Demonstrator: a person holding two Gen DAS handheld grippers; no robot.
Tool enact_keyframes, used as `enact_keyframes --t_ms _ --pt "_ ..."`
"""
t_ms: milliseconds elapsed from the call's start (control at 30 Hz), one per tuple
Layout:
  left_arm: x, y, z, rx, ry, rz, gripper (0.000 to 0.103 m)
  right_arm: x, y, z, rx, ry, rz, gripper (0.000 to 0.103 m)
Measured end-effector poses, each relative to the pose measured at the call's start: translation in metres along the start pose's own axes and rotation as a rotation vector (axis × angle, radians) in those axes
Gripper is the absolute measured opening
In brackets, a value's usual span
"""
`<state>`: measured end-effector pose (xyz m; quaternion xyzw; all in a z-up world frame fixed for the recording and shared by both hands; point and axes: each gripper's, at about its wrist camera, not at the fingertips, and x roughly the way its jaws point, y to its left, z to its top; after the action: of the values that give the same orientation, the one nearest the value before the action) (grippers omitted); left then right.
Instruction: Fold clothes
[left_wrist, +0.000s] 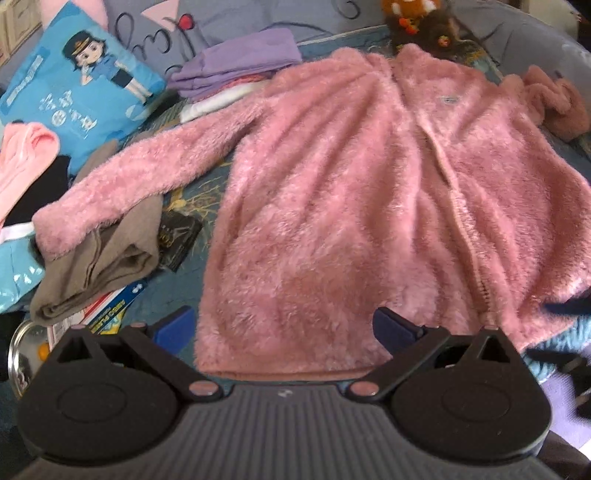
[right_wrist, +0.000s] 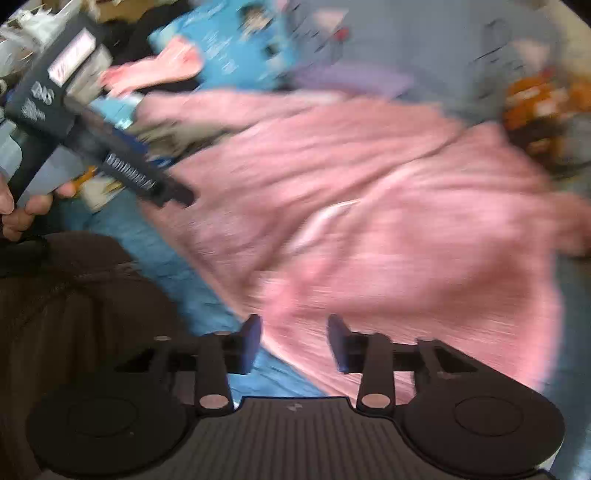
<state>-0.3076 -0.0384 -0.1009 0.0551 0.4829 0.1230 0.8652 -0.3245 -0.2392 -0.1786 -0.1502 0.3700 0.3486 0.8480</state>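
While lying front-up and spread flat across the blue patterned bed cover (left_wrist: 192, 288), the pink fleece jacket (left_wrist: 332, 206) is showing its zip line (left_wrist: 454, 206) running down right of centre, hem nearest the camera, collar far.

Item: left claw (left_wrist: 284, 326). It is standing wide open, holding nothing, straddling the hem (left_wrist: 280, 371) from just above. Item: right claw (right_wrist: 293, 341). It is also parted and empty, poised over the jacket's near corner; its view is motion-blurred, so contact with the cloth cannot be settled.

Item: one sleeve (left_wrist: 122, 177). It is stretching out flat toward the left, its cuff resting on a folded grey-brown garment (left_wrist: 103, 266). The other sleeve (left_wrist: 550, 99) is lying bunched at the far right.

Judgement on the step: the jacket is laid out unfolded, so a fold seems due; both claws are hovering by the hem. For a clean fold, each claw should be biting all fleece layers at a hem corner, level with its partner, so that the edge is travelling straight and the zip line is staying true.

Edges and room: the left side is crowded, with the grey-brown garment, a blue printed cushion (left_wrist: 77, 85) and a purple folded stack (left_wrist: 240, 62) sitting close by. A plush toy (left_wrist: 417, 22) is sitting beyond the collar. Open bed cover is showing mainly along the near left of the hem, the freest lane for moving.
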Motion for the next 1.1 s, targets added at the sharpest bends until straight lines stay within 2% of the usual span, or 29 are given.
enact_keyframes --t_ms 100,167,233,333,433,500,533,600,733,833,867,1000,1100 --pt "-0.002 -0.010 0.000 0.033 0.001 -0.010 0.103 -0.030 -0.027 -0.024 0.018 -0.006 -0.142 0.059" --pt "-0.003 -0.017 0.000 0.044 0.003 -0.007 0.103 -0.034 -0.041 -0.045 0.014 0.044 -0.216 0.059" --pt "-0.005 -0.022 0.001 0.048 0.006 -0.012 0.103 -0.033 -0.046 -0.058 -0.004 0.067 -0.240 0.059" --pt "-0.008 -0.031 0.002 0.054 0.010 -0.019 0.103 -0.025 -0.050 -0.068 0.024 0.041 -0.212 0.057" --pt "-0.014 -0.037 0.004 0.062 0.007 -0.020 0.103 -0.003 -0.053 -0.063 0.058 0.014 -0.212 0.050" --pt "-0.020 -0.040 0.005 0.066 0.001 -0.021 0.103 0.007 -0.057 -0.060 0.085 0.003 -0.235 0.027" --pt "-0.023 -0.042 0.006 0.067 -0.002 -0.022 0.103 0.005 -0.060 -0.059 0.121 -0.005 -0.240 0.025" --pt "-0.026 -0.044 0.007 0.070 -0.003 -0.017 0.103 -0.002 -0.068 -0.057 0.210 -0.018 -0.244 0.009" --pt "-0.033 -0.049 0.010 0.072 -0.008 -0.012 0.103 -0.031 -0.073 -0.052 0.353 -0.035 -0.198 0.007" --pt "-0.039 -0.050 0.011 0.076 -0.024 -0.016 0.103 -0.066 -0.065 -0.045 0.356 -0.087 -0.191 0.007" --pt "-0.041 -0.050 0.011 0.078 -0.029 -0.018 0.103 -0.067 -0.064 -0.046 0.356 -0.068 -0.199 0.007" --pt "-0.045 -0.051 0.009 0.077 -0.030 -0.021 0.103 -0.036 -0.071 -0.061 0.384 0.110 -0.230 0.005" --pt "-0.047 -0.052 0.007 0.081 -0.031 -0.023 0.103 -0.016 -0.072 -0.073 0.389 0.196 -0.212 0.006"
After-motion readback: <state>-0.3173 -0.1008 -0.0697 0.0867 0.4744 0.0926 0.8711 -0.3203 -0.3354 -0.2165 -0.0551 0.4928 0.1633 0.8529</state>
